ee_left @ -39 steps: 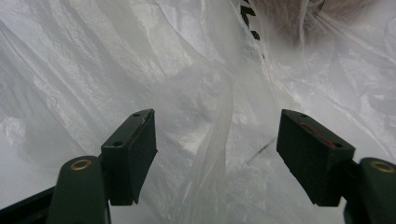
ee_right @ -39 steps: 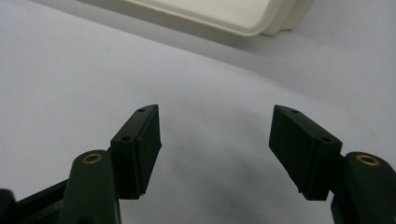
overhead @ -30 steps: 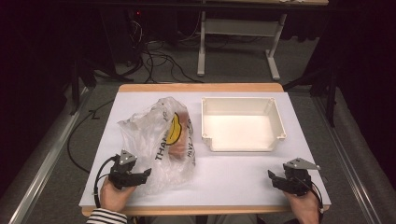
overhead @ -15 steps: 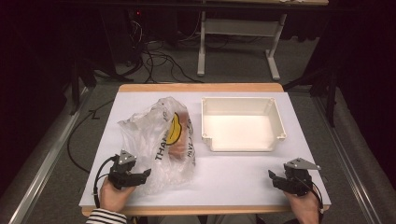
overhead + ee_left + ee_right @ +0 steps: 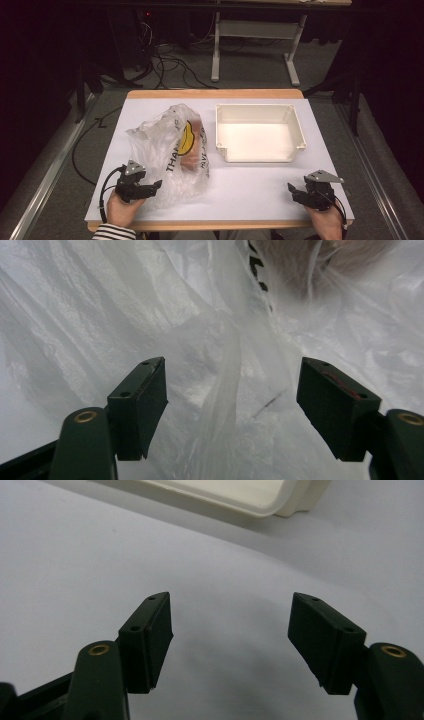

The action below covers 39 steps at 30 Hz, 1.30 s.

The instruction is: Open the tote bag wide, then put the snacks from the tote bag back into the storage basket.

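Observation:
A crumpled clear plastic bag (image 5: 167,150) with black lettering and a yellow mark lies on the left half of the table, holding something brownish (image 5: 194,147). My left gripper (image 5: 156,186) is open at the bag's near edge. In the left gripper view its jaws stand wide apart (image 5: 232,390) with a fold of the bag (image 5: 225,355) between them, not pinched; the brownish thing (image 5: 320,255) shows at the top. My right gripper (image 5: 291,190) is open at the near right, over bare table. In the right gripper view nothing lies between its jaws (image 5: 230,625).
An empty white plastic tray (image 5: 260,106) sits at the right centre of the white table cover (image 5: 250,185); its near corner (image 5: 235,495) shows in the right gripper view. Cables and desk legs lie on the floor beyond the table.

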Available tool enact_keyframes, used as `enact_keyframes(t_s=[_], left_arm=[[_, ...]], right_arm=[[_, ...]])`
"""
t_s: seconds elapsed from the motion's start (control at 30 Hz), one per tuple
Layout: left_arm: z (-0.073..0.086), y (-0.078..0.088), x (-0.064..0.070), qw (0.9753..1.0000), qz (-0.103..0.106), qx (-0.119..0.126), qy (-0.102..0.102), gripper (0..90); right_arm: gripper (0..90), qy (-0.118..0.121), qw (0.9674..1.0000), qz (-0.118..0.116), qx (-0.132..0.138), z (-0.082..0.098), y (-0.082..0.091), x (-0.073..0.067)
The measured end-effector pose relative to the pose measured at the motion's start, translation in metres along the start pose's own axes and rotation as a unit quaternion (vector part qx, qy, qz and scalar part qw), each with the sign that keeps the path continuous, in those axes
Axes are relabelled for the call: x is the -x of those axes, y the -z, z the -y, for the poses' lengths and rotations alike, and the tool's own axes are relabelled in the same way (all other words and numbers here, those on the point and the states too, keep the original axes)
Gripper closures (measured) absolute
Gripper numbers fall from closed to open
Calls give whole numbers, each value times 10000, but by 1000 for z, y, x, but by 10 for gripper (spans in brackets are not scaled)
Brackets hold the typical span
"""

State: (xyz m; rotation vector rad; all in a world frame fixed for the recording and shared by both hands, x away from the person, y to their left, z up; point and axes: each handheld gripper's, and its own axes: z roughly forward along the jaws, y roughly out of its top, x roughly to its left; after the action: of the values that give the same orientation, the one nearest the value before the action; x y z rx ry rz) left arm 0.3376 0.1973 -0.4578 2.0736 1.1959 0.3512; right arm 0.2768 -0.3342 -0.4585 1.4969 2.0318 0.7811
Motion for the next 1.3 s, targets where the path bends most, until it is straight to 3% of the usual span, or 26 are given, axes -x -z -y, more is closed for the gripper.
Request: enact_keyframes(t_s=[0.07, 0.23, 0.3, 0.47, 0.6, 0.73, 0.93, 1.17, 1.3], left_arm=[[0, -1, -2, 10000, 15, -46, 26, 283], [-4, -1, -3, 10000, 69, -43, 14, 276], [-6, 0, -2, 9999, 132, 5, 35, 274], [-13, -1, 2, 9998, 133, -43, -129, 268], [-16, 0, 2, 9998, 170, -16, -100, 261], [-20, 4, 2, 9998, 173, 38, -83, 254], [-26, 4, 6, 9997, -68, -58, -227, 234], [-41, 6, 8, 9993, -302, -40, -235, 205], [-54, 1, 6, 9982, -473, -218, -282, 189]], right_arm=[[346, -79, 10000, -23, -21, -1, -2, 2], [346, 89, 9999, 33, -83, -3, -4, -2], [346, 78, 9999, 64, -86, -1, -3, -2], [347, -52, 9999, 66, -63, 2, 0, 2], [347, -54, 9999, 83, -90, 2, 0, 2], [347, 51, 9999, 51, -136, -1, -4, 0], [347, 192, 9997, 9, -117, -6, -8, -5], [349, 252, 9996, -78, -87, -3, -5, -5], [349, 275, 9995, -104, -98, -3, -5, -5]])
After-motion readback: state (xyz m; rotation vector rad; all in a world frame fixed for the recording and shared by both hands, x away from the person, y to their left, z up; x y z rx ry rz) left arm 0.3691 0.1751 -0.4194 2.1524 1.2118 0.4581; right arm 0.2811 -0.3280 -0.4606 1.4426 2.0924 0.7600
